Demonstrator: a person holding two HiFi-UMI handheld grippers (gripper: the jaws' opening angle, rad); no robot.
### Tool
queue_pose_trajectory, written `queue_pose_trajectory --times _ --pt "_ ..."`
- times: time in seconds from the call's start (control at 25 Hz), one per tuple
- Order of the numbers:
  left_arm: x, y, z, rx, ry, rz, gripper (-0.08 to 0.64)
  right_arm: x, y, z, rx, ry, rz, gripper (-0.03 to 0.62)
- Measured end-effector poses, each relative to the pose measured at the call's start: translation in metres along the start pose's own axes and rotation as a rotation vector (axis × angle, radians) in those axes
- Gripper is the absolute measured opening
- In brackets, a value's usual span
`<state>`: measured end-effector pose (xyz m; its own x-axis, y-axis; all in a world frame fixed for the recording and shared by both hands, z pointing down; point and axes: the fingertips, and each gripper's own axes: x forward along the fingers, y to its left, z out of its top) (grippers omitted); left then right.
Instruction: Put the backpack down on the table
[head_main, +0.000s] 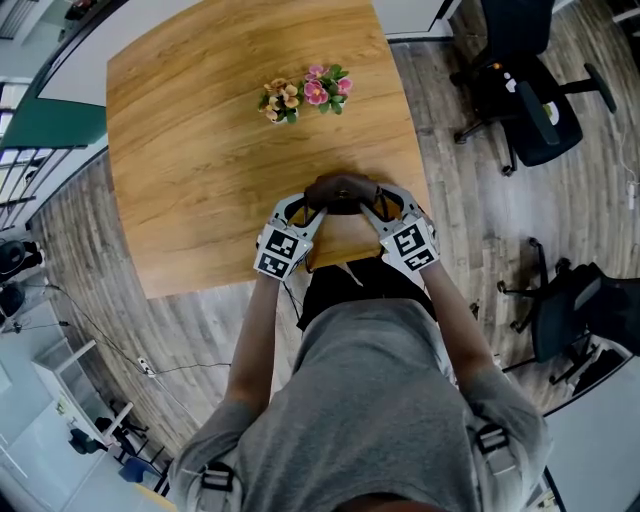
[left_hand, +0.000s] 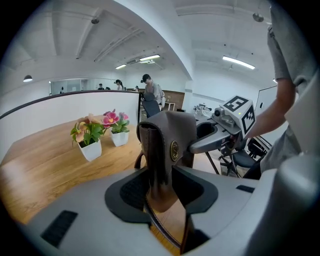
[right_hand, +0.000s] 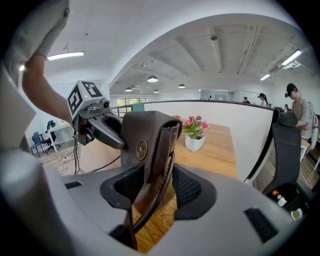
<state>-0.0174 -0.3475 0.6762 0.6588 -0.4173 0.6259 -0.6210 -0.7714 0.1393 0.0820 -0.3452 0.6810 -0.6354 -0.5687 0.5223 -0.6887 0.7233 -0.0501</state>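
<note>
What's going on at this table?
A person holds a pair of tongs in each hand at a brown leather backpack, which stands upright near the close edge of the wooden table. The left tongs and right tongs each have a strap between their jaws, but the jaws stand apart and do not pinch it. The bag looks set down, with the grip off. Two small flower pots sit farther back.

Backpack (left_hand: 170, 132) between gripper's (left_hand: 162, 176) parted jaws
</note>
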Motion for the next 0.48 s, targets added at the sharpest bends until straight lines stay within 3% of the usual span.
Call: queue_pose_trajectory --times 0.2,0.48 --pt "0.002 -0.004 0.0 0.0 0.005 -0.015 0.243 -0.003 -0.002 0.002 0.039 -0.017 -0.007 0.225" --pt "-0.008 -0.008 0.007 -0.003 -0.019 -0.001 0.27 -0.012 0.002 0.005 0.042 -0.019 -0.012 0.247"
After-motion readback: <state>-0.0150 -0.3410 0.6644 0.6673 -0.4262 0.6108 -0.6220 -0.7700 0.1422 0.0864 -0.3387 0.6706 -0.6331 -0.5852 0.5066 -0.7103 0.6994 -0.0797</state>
